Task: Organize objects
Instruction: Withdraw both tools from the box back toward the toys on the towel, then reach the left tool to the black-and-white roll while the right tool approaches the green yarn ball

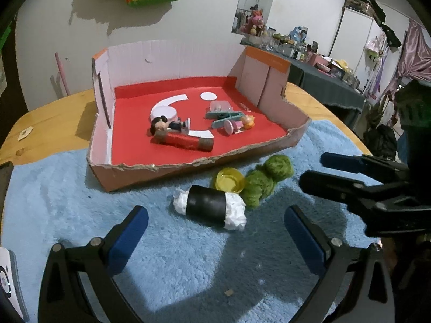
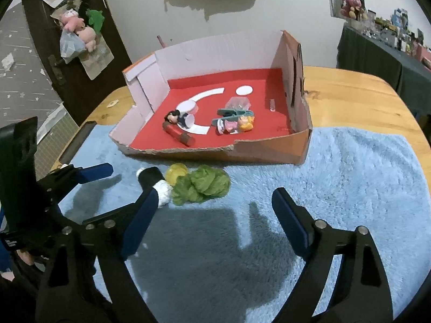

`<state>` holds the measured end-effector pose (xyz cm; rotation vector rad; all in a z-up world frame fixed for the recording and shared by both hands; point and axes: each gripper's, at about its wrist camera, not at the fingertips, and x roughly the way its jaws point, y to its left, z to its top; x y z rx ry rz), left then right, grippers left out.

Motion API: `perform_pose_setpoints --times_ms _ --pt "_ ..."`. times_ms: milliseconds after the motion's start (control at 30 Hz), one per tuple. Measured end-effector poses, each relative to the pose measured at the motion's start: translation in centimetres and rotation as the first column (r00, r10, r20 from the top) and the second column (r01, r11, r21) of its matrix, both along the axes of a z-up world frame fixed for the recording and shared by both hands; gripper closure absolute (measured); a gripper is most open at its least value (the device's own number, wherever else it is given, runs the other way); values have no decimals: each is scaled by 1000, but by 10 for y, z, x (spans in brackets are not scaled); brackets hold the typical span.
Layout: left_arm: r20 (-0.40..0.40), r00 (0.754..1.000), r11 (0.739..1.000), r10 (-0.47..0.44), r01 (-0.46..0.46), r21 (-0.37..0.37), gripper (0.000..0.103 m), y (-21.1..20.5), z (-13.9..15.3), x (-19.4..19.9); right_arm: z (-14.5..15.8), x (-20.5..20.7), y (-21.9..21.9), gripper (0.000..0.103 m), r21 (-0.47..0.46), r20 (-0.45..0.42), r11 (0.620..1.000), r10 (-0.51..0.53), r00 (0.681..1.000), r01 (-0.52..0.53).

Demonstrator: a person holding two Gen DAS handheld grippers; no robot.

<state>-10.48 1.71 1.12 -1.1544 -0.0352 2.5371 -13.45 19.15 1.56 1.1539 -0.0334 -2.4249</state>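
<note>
I hold two sets of tongs over a fluffy blue mat that covers the near part of a wooden tabletop. My left tongs are spread wide with nothing between the blue pads, hovering low above the mat. Just ahead of them lies a black roll with white stuffing poking out of both ends, resting on its side. Touching its far end sits a small yellow cup, and right beside that a clump of green yarn. These three things lie together on the mat, just in front of the box.

My right tongs are also spread wide and empty, hovering above the mat with the yarn just beyond their left pad. In the left wrist view they reach in from the right edge, near the yarn.

Behind the loose things stands a shallow cardboard box with a torn front edge and a red floor. Inside it I see a red tube lying on its side, a dark-haired doll touching the tube's far side, a round white lid behind the doll, a teal clothespin, a small pink and orange figure beside the clothespin, and a clear plastic piece further back.
</note>
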Motion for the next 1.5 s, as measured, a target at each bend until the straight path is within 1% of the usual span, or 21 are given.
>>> perform_pose_setpoints --times_ms 67,133,167,200,367,533,667,800,1033,1100,1133,1233,1267,1300,1467,1500 --pt "5 1000 1000 -2 2 2 0 0 -2 -3 -4 -3 -1 27 3 11 1000 -1 1000 1" --pt "10 1000 1000 -3 3 4 0 1 -3 -5 -7 -6 -2 27 7 19 1000 1 1000 -1" --pt "12 1000 1000 -4 4 5 0 1 -4 -6 -8 -8 -3 29 8 22 1000 4 1000 -4" --pt "15 1000 1000 -5 5 5 0 1 -5 -8 -9 -9 -4 34 8 26 1000 6 1000 -6" --pt "26 999 1000 -18 18 1 0 3 -7 -13 -13 -16 -8 38 8 37 1000 14 999 -14" --pt "40 999 999 -34 34 -5 4 7 -11 -17 -16 -22 -10 41 8 44 1000 18 999 -18" --pt "55 998 999 -42 42 -2 10 8 -15 -21 -21 -27 -11 48 1 58 1000 20 998 -20" --pt "62 997 999 -44 44 4 16 7 -17 -24 -23 -29 -13 49 -4 63 1000 26 998 -26" --pt "76 995 998 -58 58 11 21 8 -19 -26 -24 -34 -13 51 -23 74 999 40 996 -38" --pt "80 995 998 -62 61 13 27 8 -20 -27 -24 -35 -15 51 -33 79 999 45 996 -43" --pt "81 995 998 -61 60 13 28 8 -20 -27 -23 -35 -15 51 -33 79 998 47 996 -44" --pt "80 995 998 -60 59 16 33 8 -21 -27 -23 -37 -18 55 -38 79 998 55 995 -52" --pt "82 995 998 -60 59 18 36 7 -21 -28 -23 -37 -19 56 -40 76 998 56 996 -53" --pt "83 995 998 -59 58 17 38 7 -21 -27 -24 -37 -19 60 -41 76 998 57 995 -54" --pt "76 995 998 -61 60 11 40 7 -21 -26 -23 -35 -20 69 -41 73 997 68 995 -65" --pt "75 995 998 -61 61 10 40 7 -21 -25 -23 -34 -20 69 -40 71 997 68 995 -66"
